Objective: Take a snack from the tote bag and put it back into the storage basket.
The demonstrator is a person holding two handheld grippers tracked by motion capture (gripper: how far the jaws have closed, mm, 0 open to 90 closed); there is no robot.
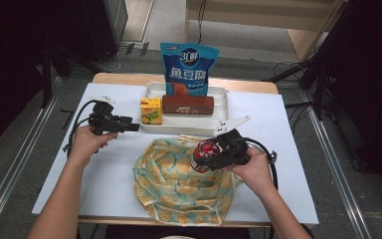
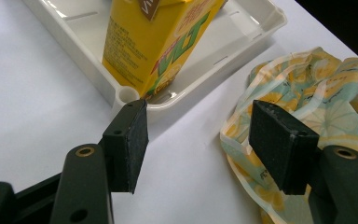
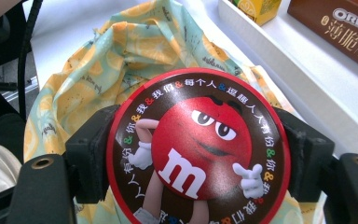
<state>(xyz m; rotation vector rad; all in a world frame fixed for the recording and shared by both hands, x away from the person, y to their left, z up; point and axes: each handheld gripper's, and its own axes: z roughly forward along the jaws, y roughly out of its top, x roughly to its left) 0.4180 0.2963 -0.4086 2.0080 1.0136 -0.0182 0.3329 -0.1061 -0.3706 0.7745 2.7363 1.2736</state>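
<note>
Right gripper view has the right gripper (image 3: pixel 196 154) with its jaws clamped on a round M&M's tin (image 3: pixel 198 147), held above the lemon-print cloth bag (image 3: pixel 98 56) on the bench. Left gripper (image 2: pixel 198 133) hangs with jaws apart and empty by the white tray (image 2: pixel 121 93), near the yellow juice carton (image 2: pixel 154 42)

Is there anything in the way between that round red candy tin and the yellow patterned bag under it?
Nothing visible. The right gripper holds the candy tin clamped between its jaws, directly above the lemon-print bag, with only air between them. The white tray and the juice carton sit farther back, off that path. The left gripper is open near the tray's corner.
</note>
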